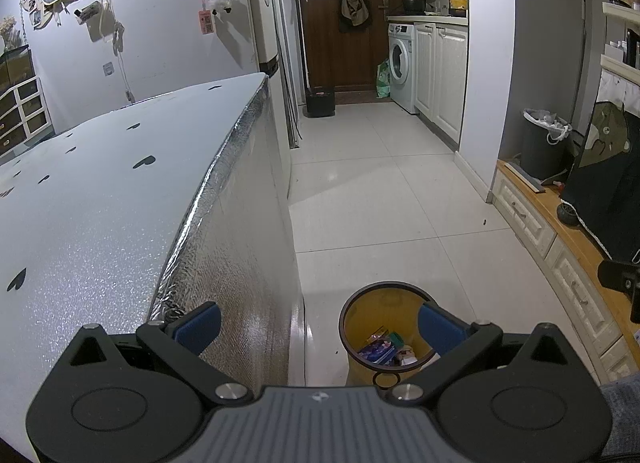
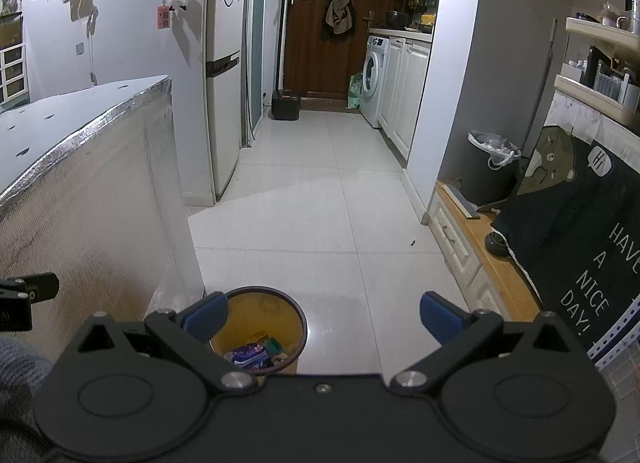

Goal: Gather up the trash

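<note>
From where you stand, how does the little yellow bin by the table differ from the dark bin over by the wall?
The yellow bin is small, has no visible liner, stands on the floor next to the foil-wrapped table, and holds colourful wrappers. The dark bin looks taller, is dark grey, has a white bag liner hanging over its rim, and stands beside the wooden cabinet. Both are round, open-topped and upright.

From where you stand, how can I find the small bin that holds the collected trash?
Start at the big table with the silver foil edge. On the white tiled floor at its near corner stands the yellow bin with a dark rim, wrappers inside. The other bin, dark with a white bag, stands farther off on the wooden ledge.
</note>
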A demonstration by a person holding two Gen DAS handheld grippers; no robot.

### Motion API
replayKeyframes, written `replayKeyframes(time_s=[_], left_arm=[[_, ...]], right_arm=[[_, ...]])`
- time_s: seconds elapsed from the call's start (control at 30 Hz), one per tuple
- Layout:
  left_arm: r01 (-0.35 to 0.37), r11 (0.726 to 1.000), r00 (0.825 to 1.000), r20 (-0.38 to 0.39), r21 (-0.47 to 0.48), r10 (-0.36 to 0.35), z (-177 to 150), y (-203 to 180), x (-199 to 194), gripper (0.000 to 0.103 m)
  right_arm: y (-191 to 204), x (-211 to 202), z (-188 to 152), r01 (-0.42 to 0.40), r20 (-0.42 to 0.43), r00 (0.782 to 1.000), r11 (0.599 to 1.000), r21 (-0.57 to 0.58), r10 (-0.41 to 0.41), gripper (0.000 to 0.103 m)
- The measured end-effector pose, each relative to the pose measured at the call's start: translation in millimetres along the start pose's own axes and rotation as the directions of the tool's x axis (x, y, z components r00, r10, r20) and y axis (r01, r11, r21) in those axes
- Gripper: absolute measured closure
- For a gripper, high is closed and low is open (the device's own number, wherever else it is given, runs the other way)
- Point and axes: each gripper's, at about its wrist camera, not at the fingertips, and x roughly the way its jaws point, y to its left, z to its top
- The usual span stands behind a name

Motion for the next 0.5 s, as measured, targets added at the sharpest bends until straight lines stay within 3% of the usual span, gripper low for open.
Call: replayKeyframes(time_s=[0.5], left_arm=[[0.0, 1.0, 1.0, 0.0, 0.001, 0.0, 0.1, 0.0, 0.1, 0.0]], right_arm=[[-0.6, 1.2, -1.4, 0.001, -0.004, 1.0, 1.0, 0.003, -0.001, 0.0]])
